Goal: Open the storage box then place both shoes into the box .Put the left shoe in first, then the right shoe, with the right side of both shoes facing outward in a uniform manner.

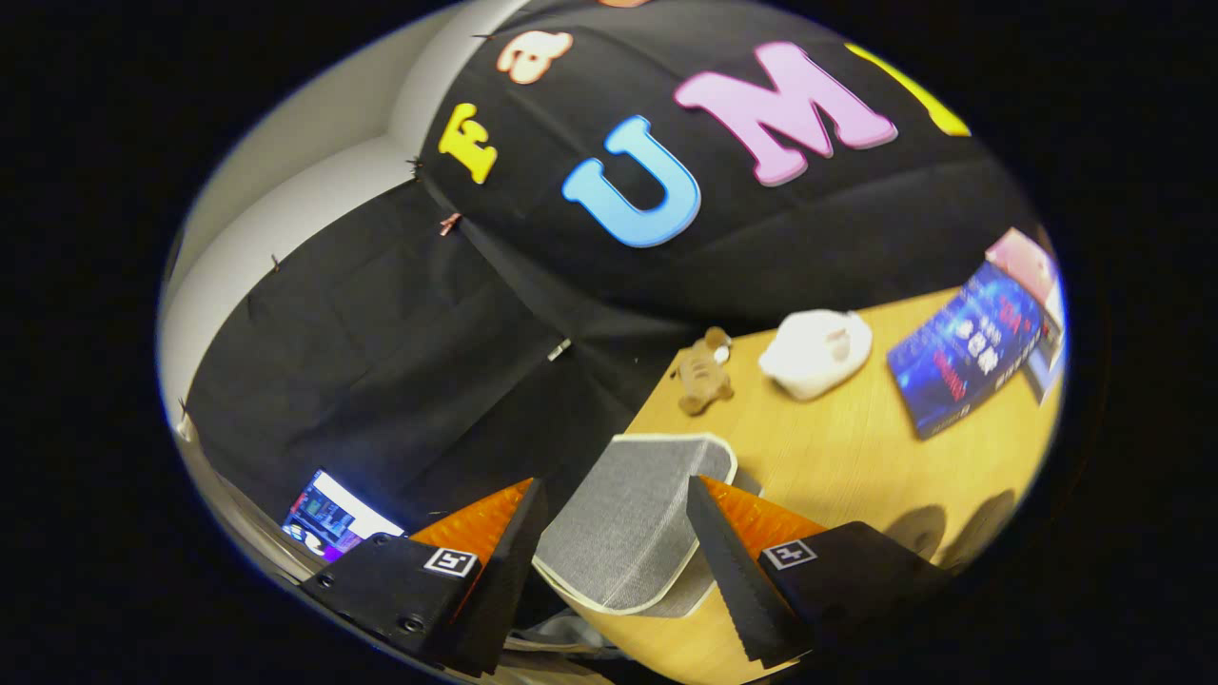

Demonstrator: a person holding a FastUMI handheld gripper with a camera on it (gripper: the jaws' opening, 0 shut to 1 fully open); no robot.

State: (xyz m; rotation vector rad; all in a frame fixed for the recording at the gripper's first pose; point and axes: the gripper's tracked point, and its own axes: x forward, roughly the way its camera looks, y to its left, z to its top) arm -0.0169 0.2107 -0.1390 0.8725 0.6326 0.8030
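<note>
We see claw (609,533) open, grey fabric cream-trimmed flat piece (628,518) between fingers, low centre, overhanging wooden surface (856,447) edge.

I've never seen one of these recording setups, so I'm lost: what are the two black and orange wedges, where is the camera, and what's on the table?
The wedges are the two fingers of a handheld gripper; the camera rides on it and looks forward along them. The fingers stand apart, holding nothing. Between them lies a grey fabric-covered panel with a pale rim, possibly the storage box's lid, on a wooden table. Beyond are a small brown plush toy, a white object, maybe a shoe, and a blue book.
</note>
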